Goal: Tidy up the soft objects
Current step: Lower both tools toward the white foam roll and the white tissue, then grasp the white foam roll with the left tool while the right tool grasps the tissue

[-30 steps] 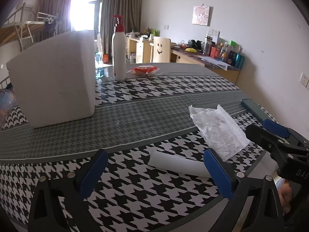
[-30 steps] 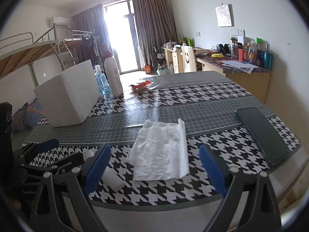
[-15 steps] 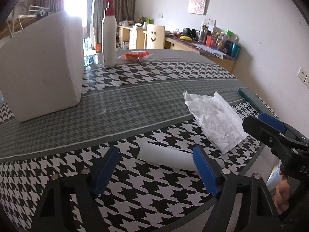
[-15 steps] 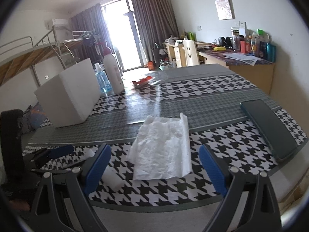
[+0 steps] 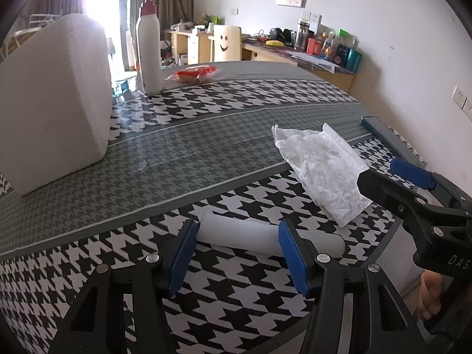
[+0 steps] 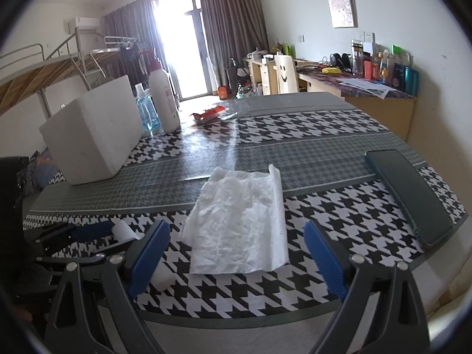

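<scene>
A white soft roll (image 5: 236,231) lies on the houndstooth table near its front edge. My left gripper (image 5: 236,243) is open, its blue pads (image 5: 184,250) on either side of the roll, not pressing it. A crumpled white tissue sheet (image 5: 318,165) lies flat to the right of the roll. In the right wrist view the tissue (image 6: 239,224) lies just ahead of my right gripper (image 6: 236,253), which is open and empty above the table's front edge. The roll (image 6: 122,231) and the left gripper show there at the left.
A large white foam block (image 5: 53,97) stands at the left. A white pump bottle (image 5: 149,50) and a red packet (image 5: 193,73) stand at the back. A dark flat case (image 6: 410,194) lies at the table's right edge. The right gripper (image 5: 413,194) reaches in at the right.
My left gripper has moved forward and lower, so the roll now sits between its pads, and the jaws have narrowed. The right gripper has stayed nearly still.
</scene>
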Available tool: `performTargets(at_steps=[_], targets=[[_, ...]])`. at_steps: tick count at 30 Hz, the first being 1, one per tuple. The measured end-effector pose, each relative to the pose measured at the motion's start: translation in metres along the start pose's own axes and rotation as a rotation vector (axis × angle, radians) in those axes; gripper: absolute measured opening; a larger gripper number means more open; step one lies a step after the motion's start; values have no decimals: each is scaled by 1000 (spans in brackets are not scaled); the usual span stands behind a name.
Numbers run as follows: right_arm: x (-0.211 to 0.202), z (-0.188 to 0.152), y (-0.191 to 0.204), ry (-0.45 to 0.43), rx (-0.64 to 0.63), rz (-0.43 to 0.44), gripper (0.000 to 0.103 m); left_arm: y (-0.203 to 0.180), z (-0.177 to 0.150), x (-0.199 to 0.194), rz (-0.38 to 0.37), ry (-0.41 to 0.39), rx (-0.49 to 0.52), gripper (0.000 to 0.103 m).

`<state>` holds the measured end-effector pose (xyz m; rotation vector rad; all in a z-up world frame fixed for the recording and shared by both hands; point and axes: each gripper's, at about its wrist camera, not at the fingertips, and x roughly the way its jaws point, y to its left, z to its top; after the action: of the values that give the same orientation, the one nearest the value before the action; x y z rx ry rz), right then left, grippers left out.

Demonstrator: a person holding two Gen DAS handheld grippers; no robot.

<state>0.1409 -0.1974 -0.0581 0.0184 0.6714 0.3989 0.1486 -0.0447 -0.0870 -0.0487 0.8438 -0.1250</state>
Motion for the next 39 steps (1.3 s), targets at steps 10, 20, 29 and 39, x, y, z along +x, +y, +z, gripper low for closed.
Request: performTargets(at_steps=[10, 20, 29, 39], targets=[[6, 1, -4, 22, 24, 12, 95, -6, 4, 3, -52, 3, 18, 18], [16, 0, -2, 58, 16, -3, 95, -3, 5, -8, -96, -38, -8, 15], [21, -3, 7, 69, -21, -14, 95, 2, 7, -17, -102, -64, -2, 15], [36, -4, 13, 134, -55, -53, 73, 7, 4, -18, -93, -56, -9, 15]])
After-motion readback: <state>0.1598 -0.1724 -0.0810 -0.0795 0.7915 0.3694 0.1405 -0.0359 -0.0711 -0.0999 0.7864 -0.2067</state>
